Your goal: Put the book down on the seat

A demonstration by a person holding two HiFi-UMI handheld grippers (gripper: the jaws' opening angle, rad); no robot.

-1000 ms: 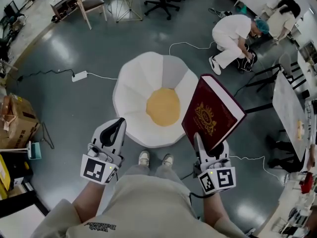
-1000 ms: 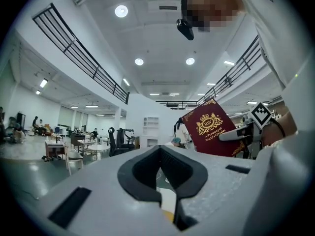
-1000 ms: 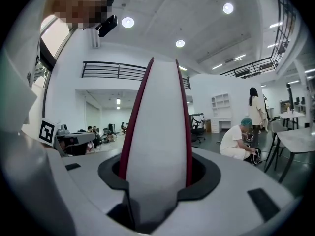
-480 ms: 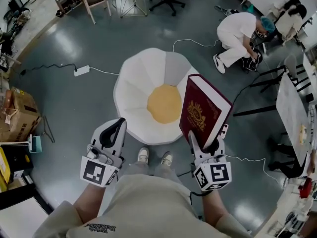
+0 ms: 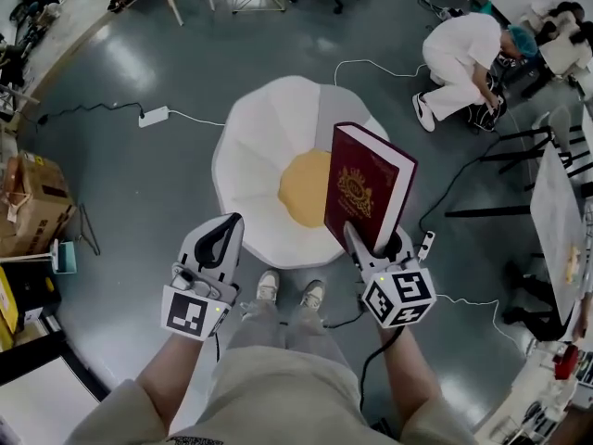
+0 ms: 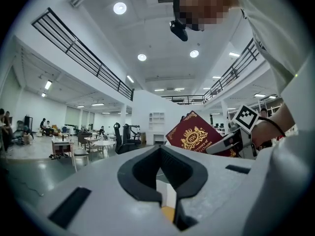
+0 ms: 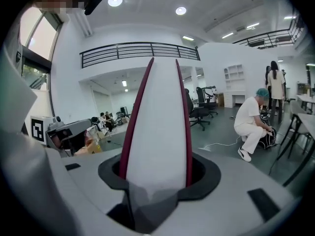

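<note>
A dark red hardback book [image 5: 366, 185] with a gold crest stands nearly upright, its lower end clamped in my right gripper [image 5: 371, 244]. It hangs over the right side of the seat, a white petal-shaped chair [image 5: 255, 156] with a yellow cushion [image 5: 301, 188]. The right gripper view shows the book's white page edge [image 7: 157, 122] rising between the jaws of the right gripper [image 7: 157, 176]. My left gripper [image 5: 222, 225] hovers by the seat's near-left rim, jaws together and nothing in them. From the left gripper [image 6: 160, 149] the book [image 6: 197, 136] appears on the right.
A person in white [image 5: 463, 49] crouches at the far right. A power strip [image 5: 153, 116] and cables lie on the grey floor left of the seat. A cardboard box [image 5: 32, 202] sits at the left, a table [image 5: 556, 211] at the right. My shoes [image 5: 269, 290] touch the seat's near rim.
The right gripper has carried the book leftward and lower, from beside the seat to over its right side, and the book stands more upright. The left gripper has also sunk slightly toward the seat.
</note>
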